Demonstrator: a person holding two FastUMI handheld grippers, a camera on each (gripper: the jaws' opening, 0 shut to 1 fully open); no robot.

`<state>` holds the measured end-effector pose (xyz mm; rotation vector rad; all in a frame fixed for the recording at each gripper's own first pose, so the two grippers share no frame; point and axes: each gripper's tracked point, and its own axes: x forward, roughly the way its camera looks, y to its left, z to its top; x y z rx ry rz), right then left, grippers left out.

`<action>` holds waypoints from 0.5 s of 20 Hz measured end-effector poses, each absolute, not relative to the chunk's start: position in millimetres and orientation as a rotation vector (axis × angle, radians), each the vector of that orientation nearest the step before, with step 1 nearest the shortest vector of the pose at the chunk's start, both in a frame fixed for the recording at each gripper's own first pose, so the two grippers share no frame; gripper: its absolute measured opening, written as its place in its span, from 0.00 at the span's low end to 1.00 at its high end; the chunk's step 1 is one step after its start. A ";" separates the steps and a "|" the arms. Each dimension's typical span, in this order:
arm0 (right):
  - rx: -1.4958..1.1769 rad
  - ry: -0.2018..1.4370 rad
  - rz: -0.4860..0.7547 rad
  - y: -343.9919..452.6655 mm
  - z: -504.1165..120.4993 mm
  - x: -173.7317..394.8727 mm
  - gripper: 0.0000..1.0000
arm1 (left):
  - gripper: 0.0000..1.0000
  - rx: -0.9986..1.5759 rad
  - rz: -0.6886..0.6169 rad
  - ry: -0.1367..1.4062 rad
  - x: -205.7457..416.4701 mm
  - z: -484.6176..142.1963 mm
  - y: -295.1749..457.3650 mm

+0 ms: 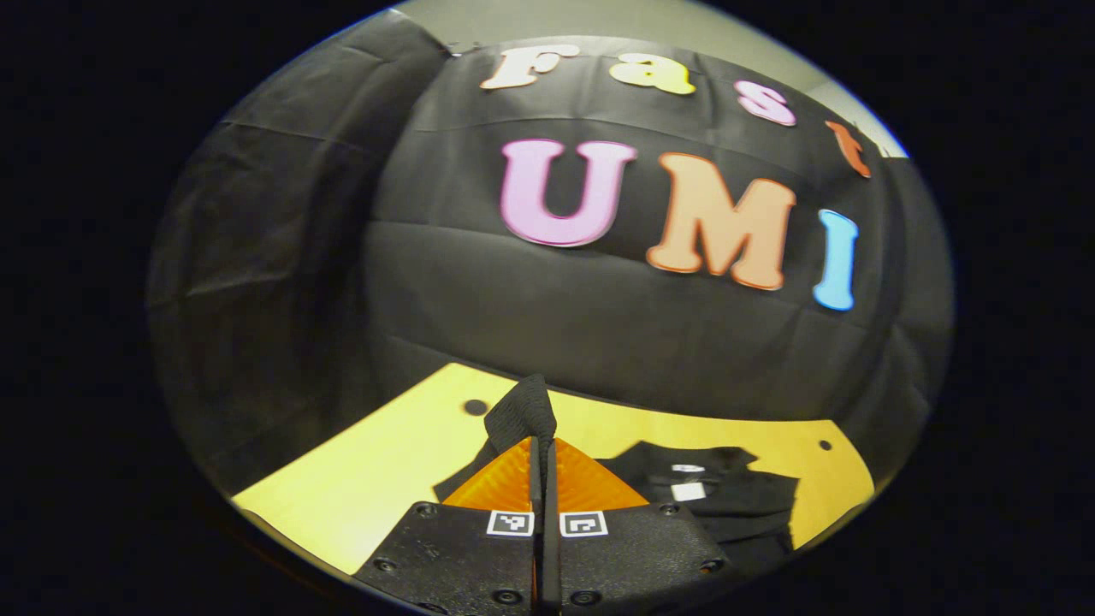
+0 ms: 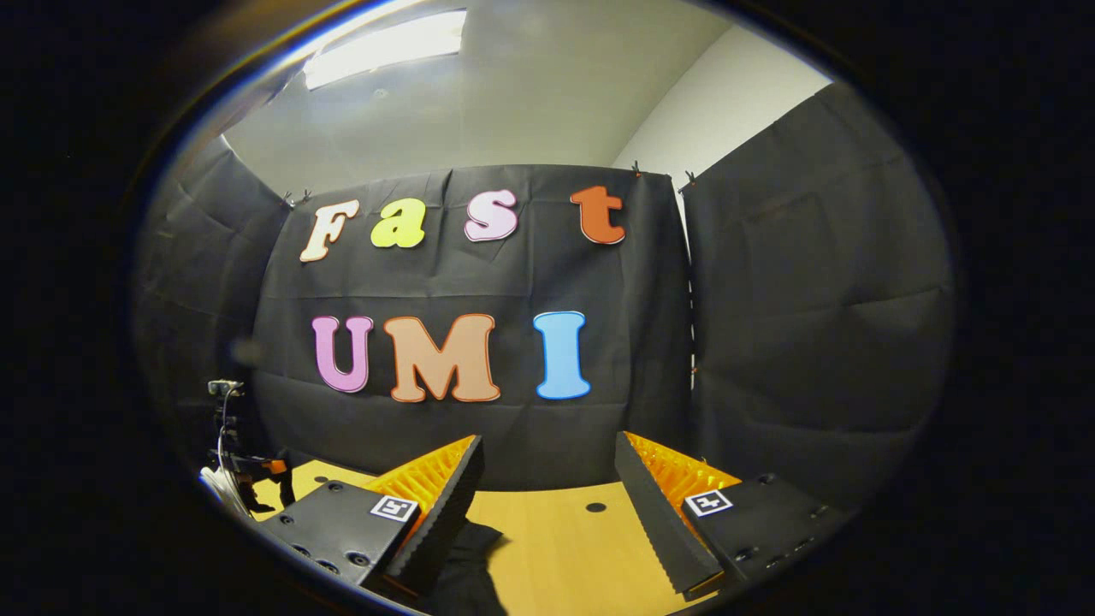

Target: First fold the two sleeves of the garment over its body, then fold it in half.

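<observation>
In the left gripper view, the left gripper (image 1: 542, 445) has its two fingers pressed together on a fold of the black fabric garment (image 1: 719, 496), lifting a strip of cloth that sticks up above the fingertips. The rest of the garment lies crumpled on the yellow wooden table (image 1: 376, 479), to the right of the fingers. In the right gripper view, the right gripper (image 2: 547, 479) hovers above the table with its fingers spread wide apart, gripping nothing; a dark edge of the garment shows below them.

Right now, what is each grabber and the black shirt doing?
left gripper: shut on a sleeve of the garment, lifted off the table.
right gripper: open, holding nothing.
garment: lying on the yellow table, not yet folded in half.
</observation>
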<state>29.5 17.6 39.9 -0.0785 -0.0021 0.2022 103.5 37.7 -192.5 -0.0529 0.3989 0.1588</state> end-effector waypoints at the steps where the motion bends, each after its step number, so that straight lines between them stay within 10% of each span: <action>1: -0.094 0.003 0.198 11.7 37.8 29.7 0.97 | 0.00 -0.065 0.112 0.412 113.3 -200.2 9.1; 10: -0.089 0.102 0.166 -31.9 14.8 20.0 1.00 | 0.00 -0.064 -0.147 0.587 128.5 -305.4 -186.7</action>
